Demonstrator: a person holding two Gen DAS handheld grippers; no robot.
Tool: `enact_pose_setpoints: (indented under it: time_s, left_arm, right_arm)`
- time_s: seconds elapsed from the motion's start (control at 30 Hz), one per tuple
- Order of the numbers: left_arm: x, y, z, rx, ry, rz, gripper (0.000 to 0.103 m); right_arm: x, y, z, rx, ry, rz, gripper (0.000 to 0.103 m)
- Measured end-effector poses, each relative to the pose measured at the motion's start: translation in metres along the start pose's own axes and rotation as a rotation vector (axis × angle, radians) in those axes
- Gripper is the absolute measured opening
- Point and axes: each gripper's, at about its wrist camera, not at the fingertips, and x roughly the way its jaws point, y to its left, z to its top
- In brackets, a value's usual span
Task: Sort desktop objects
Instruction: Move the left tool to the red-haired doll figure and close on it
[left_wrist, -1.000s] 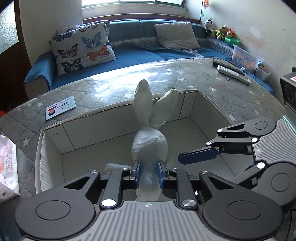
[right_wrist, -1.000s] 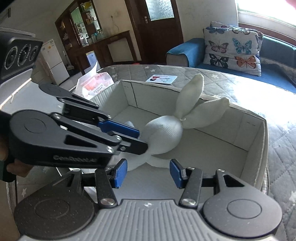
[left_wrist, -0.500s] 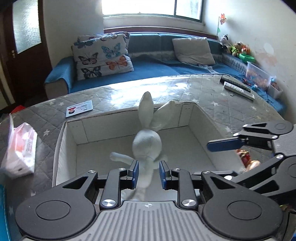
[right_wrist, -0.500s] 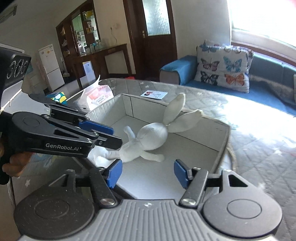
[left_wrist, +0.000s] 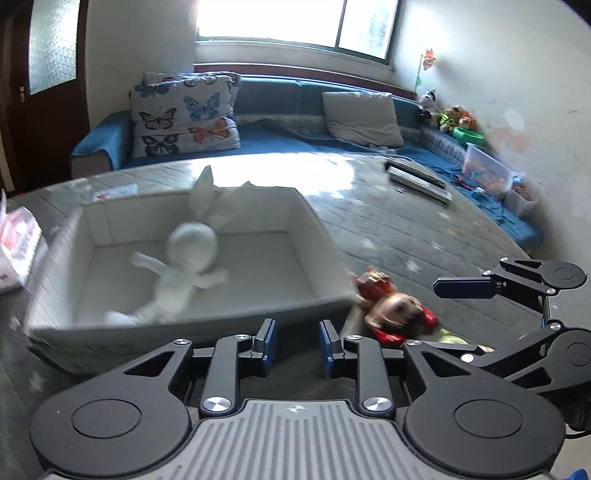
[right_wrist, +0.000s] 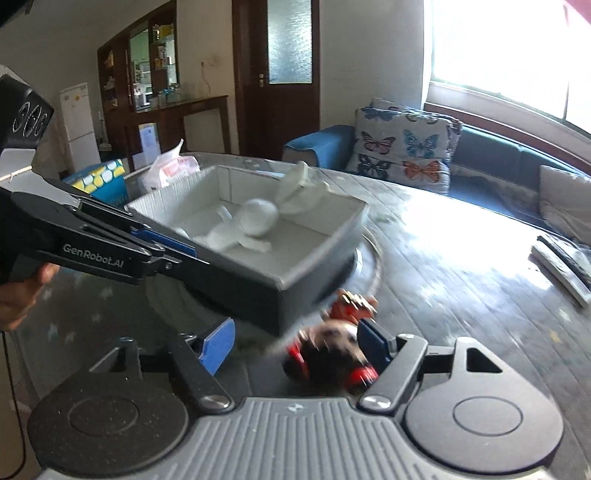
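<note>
Next item up for sorting, by the look of it: a blurred doll (right_wrist: 332, 347) with a dark head and red clothes, lying on the quilted table (left_wrist: 424, 236) just beside the near right corner of the box (left_wrist: 325, 236). Right gripper (right_wrist: 295, 341) spread wide around the doll's head, the right finger (right_wrist: 371, 341) close against it, the left finger (right_wrist: 218, 343) well off; nothing clamped yet. Likely called for next: centring on the doll, squeezing shut, lifting over the box wall.

Left gripper (left_wrist: 293, 341) partly open and empty, hanging in front of the box's near wall.

Inside the box, a white cloth rabbit (left_wrist: 184, 262) lying on its back toward the left half, ears (left_wrist: 207, 192) propped against the far wall. Rest of the box floor bare.

Further out: a plastic packet (left_wrist: 14, 243) near the table's left edge, a small card (left_wrist: 116, 192) behind the box, remote controls (left_wrist: 419, 179) toward the far right edge, a blue and yellow carton (right_wrist: 99, 181) beyond the box
</note>
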Motion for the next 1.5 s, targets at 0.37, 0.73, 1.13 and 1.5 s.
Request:
enact_pose_setpoints:
  time_s: [0.37, 0.73, 1.13, 1.5]
  left_arm:
    - [0.022, -0.033, -0.011, -0.057, 0.036, -0.064, 0.028]
    - [0.049, -0.034, 0.001, -0.148, 0.077, -0.151, 0.028]
    - [0.069, -0.031, 0.007, -0.234, 0.099, -0.219, 0.031]
    - [0.072, -0.022, 0.007, -0.325, 0.105, -0.246, 0.033]
  right_arm:
    - [-0.001, -0.026, -0.026, 0.038, 0.019, -0.032, 0.078]
    - [0.028, -0.036, -0.026, 0.054, 0.062, 0.006, 0.083]
    - [0.050, -0.044, -0.015, 0.064, 0.133, 0.021, 0.083]
    - [0.064, -0.043, -0.011, 0.039, 0.196, 0.039, 0.073]
